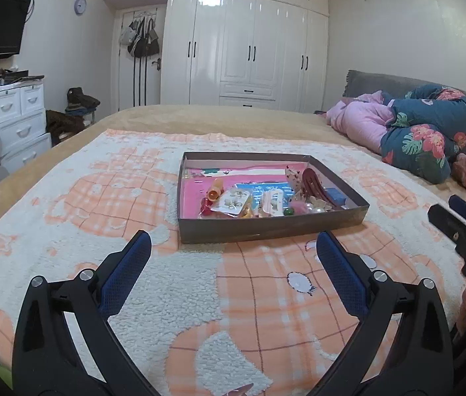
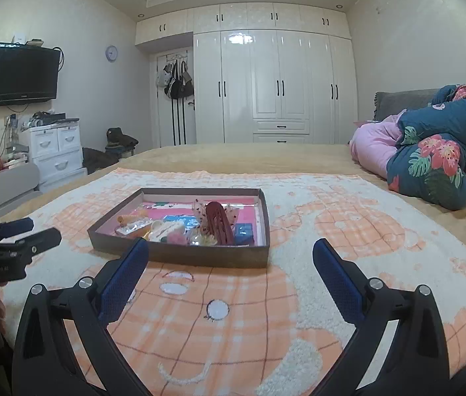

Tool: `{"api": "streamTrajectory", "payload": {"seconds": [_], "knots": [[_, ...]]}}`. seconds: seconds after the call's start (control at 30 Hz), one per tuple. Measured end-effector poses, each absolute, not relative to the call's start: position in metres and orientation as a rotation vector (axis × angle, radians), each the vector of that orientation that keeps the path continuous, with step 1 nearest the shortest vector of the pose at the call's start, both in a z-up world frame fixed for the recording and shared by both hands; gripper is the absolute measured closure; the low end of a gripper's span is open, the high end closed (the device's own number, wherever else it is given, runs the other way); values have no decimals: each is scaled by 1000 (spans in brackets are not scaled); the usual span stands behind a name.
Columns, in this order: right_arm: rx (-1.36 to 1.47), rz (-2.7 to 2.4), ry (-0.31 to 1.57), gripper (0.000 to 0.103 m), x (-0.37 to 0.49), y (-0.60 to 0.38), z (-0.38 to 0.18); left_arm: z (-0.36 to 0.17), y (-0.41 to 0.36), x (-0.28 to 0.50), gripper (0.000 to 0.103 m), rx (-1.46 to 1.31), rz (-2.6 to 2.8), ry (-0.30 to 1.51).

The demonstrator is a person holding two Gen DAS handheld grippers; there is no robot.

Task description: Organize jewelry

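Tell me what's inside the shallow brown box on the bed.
The box holds a dark red hair claw, a blue block, earring cards and beads on a pink liner; anything under the pile is hidden.

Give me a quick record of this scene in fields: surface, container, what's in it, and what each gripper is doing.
surface: fleece blanket with orange check pattern, on a bed
container: shallow open box, lying flat on the blanket
contents: dark red hair claw, small jewelry and hair pieces mixed together
left gripper: open, empty, short of the box
right gripper: open, empty, short of the box
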State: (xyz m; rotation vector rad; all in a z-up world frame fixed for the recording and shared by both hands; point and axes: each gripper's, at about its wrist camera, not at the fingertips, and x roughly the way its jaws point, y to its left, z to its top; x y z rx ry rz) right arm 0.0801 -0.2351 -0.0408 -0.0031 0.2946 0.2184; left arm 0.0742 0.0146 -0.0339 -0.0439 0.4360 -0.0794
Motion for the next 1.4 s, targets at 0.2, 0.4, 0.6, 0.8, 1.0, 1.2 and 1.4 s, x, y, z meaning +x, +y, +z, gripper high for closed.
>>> {"api": "streamTrajectory", "payload": {"seconds": [0.2, 0.4, 0.6, 0.8, 1.0, 1.2, 1.4], "knots": [[-22, 225, 264, 6, 75, -231, -42, -33, 11, 70, 11, -51, -113, 413], [1, 224, 269, 6, 75, -234, -40, -33, 11, 70, 11, -56, -116, 415], [-2, 223, 272, 6, 76, -234, -41, -34, 10, 70, 11, -50, -118, 410], [4, 221, 277, 6, 77, -235, -41, -34, 10, 70, 11, -50, -117, 408], [3, 221, 285, 6, 78, -234, -42, -35, 10, 71, 11, -49, -105, 413], [0, 222, 287, 6, 79, -234, -42, -34, 12, 71, 11, -51, -97, 418], [5, 221, 290, 6, 80, -233, -43, -35, 13, 72, 11, -52, -89, 424]]}}
